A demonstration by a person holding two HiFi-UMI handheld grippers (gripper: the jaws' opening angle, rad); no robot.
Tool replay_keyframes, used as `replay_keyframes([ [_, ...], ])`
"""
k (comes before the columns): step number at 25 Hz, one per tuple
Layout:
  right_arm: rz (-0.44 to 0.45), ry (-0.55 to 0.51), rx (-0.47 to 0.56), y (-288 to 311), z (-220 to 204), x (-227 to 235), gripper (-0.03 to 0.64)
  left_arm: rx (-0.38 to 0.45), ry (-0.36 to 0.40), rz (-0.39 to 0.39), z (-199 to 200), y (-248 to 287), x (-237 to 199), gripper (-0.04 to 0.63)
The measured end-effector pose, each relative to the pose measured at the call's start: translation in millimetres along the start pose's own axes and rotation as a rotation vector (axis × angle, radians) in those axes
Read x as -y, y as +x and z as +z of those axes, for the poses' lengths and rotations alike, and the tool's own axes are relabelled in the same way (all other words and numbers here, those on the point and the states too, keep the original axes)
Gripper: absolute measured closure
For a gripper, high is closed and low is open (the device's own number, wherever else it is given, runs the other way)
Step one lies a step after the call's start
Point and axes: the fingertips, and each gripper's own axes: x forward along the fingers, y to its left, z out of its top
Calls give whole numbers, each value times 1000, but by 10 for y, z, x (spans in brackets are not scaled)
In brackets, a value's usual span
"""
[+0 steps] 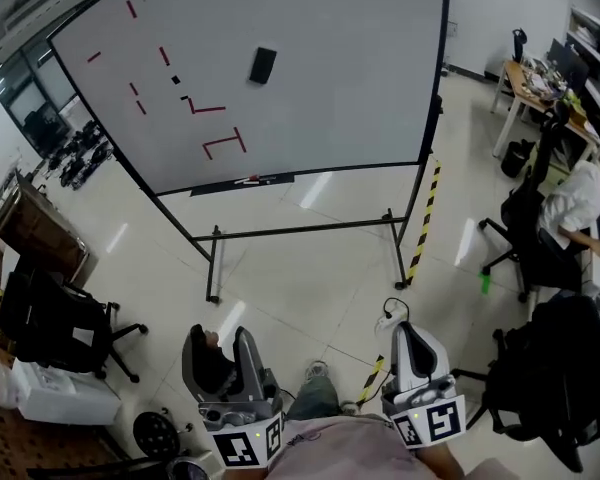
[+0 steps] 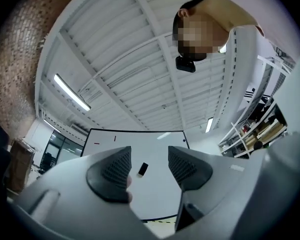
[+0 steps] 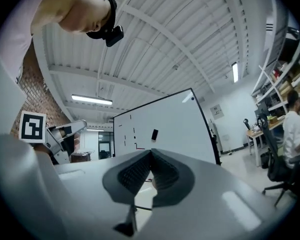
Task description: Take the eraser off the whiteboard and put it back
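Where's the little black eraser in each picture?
Head view: eraser top middle, on the whiteboard, right of the red marks.
Left gripper view: eraser low in the middle, seen between the open fingers, far off.
Right gripper view: eraser near the middle, just above the shut fingers.
Shared landmark: the whiteboard, with the eraser stuck on it.

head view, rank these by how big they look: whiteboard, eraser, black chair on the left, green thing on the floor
1. whiteboard, by far the largest
2. black chair, though it stands nearer the camera
3. eraser
4. green thing, the smallest
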Motion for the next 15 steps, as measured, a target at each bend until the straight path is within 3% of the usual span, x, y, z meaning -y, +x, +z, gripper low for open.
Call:
replay_keyframes([
  [3,25,5,10,-223,51,-242,617,-8,-24,-21,160,-292,60,362],
  [7,43,-30,23,-386,80,-512,617,-34,-71,-118,190,-631,252,411],
  [10,45,-36,46,-426,165,-674,617,-29,-89,-167,301,-757,277,412],
  [15,65,-35,24,-473,82,-924,617,-50,-123,-135,266,-909,87,413],
])
